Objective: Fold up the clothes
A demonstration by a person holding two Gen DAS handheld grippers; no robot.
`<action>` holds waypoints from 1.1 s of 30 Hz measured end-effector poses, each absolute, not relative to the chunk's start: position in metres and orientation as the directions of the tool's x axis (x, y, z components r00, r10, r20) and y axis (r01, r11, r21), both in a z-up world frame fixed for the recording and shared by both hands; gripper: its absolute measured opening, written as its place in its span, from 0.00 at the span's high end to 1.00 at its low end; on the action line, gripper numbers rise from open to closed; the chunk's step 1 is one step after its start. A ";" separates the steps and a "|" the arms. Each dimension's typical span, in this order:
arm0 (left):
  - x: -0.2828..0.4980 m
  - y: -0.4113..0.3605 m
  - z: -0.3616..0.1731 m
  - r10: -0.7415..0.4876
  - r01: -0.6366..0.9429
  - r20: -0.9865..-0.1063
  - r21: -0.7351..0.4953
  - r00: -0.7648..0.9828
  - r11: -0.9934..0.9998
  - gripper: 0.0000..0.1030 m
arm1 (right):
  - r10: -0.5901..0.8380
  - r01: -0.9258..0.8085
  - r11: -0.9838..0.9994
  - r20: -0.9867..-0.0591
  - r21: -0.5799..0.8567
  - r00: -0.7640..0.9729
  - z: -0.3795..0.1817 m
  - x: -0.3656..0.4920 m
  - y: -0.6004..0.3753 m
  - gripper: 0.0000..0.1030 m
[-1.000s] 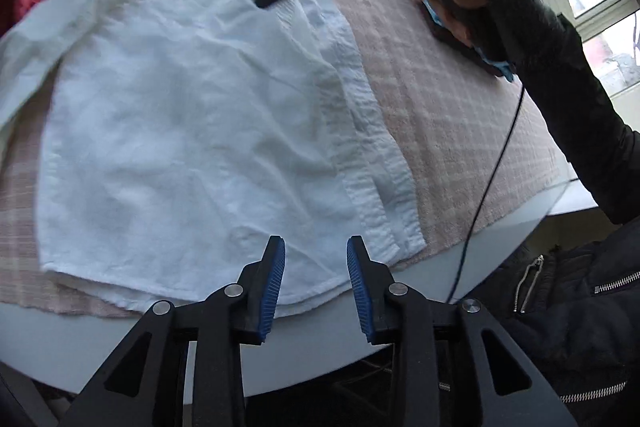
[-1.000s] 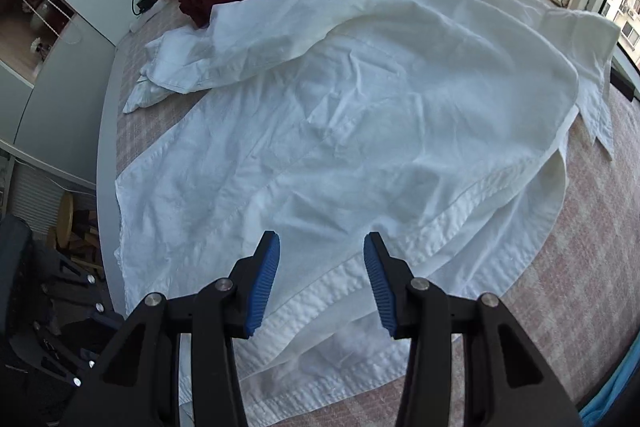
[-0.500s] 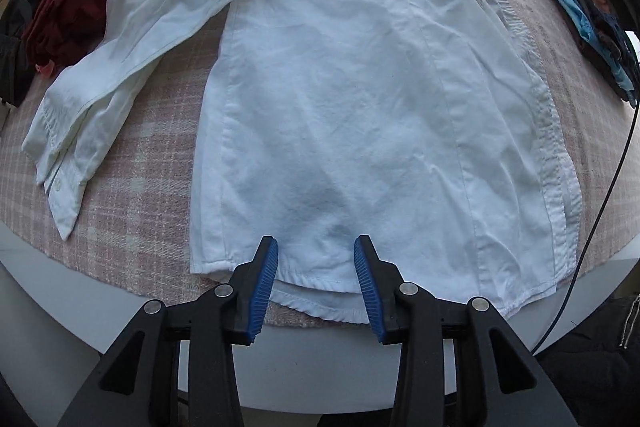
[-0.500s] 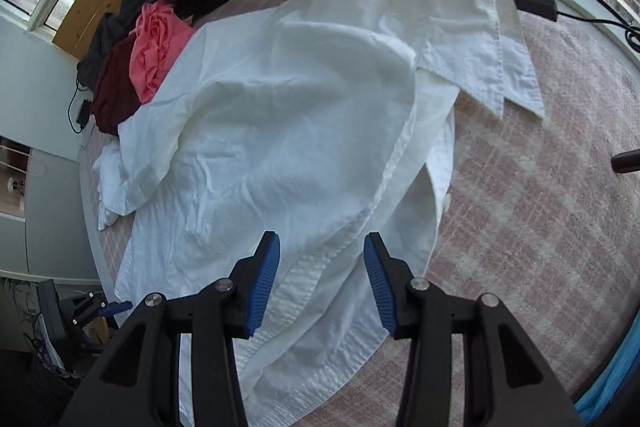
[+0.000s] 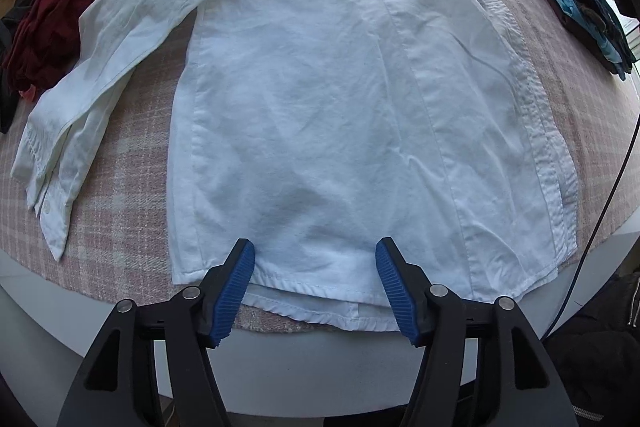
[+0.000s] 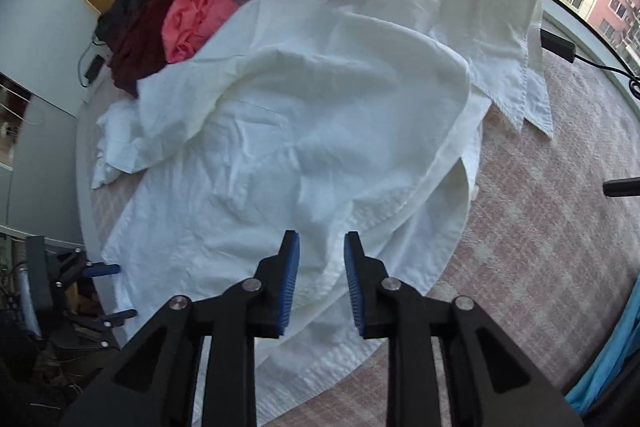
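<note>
The shirt [image 5: 340, 99] lies spread on the desk [image 5: 120, 211], hem at 6 o'clock, where the left gripper [image 5: 316, 287] has just been opening its fingers to take it, while the right gripper [image 6: 322, 281], fingers just narrowing but empty, hovers over the placket.

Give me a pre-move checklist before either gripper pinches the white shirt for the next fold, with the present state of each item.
1. Left gripper over the bottom hem, jaws wide after just opening, nothing pinched: ok.
2. Right gripper above the button placket edge, jaws just narrowed but with a gap, no cloth between the pads: ok.
3. White shirt body flat on the pink checked cloth: ok.
4. Sleeve folded in: not ok, it trails out sideways.
5. Collar end smooth: not ok, bunched and rumpled.
6. Pile of dark red and pink clothes free of the shirt: cannot tell, it touches or overlaps the shoulder.
</note>
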State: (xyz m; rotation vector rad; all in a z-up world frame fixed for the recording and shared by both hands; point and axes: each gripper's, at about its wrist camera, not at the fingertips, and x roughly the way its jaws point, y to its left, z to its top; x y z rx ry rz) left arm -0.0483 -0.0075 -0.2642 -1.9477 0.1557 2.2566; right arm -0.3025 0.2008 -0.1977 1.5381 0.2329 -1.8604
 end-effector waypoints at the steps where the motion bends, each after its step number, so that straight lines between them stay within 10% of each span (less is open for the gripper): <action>1: -0.049 -0.007 -0.264 0.050 -0.188 -0.989 -0.022 -0.141 -0.982 0.41 | -0.391 0.622 -0.731 -0.919 0.281 -0.044 -0.198 -0.298 0.198 0.70; 5: -0.054 -0.007 -0.247 0.143 -0.141 -0.981 -0.124 -0.135 -0.982 0.63 | -0.369 0.616 -0.734 -0.929 0.287 -0.007 -0.212 -0.296 0.197 0.70; 12: -0.082 0.086 -0.205 0.328 -0.261 -0.920 -0.270 -0.214 -0.927 0.60 | -0.386 0.429 -0.859 -0.903 0.278 -0.188 -0.195 -0.380 0.241 0.70; 24: -0.096 0.097 -0.249 0.303 -0.323 -0.948 -0.260 -0.093 -0.910 0.59 | -0.439 0.428 -0.823 -0.896 0.374 -0.062 -0.233 -0.430 0.225 0.65; 27: -0.094 0.097 -0.249 0.312 -0.340 -0.945 -0.263 -0.098 -0.903 0.59 | -0.509 0.453 -0.768 -0.861 0.453 -0.002 -0.231 -0.420 0.220 0.97; 33: -0.093 0.099 -0.250 0.328 -0.371 -0.941 -0.274 -0.089 -0.887 0.55 | -0.416 0.619 -0.756 -0.887 0.215 -0.201 -0.158 -0.396 0.199 0.97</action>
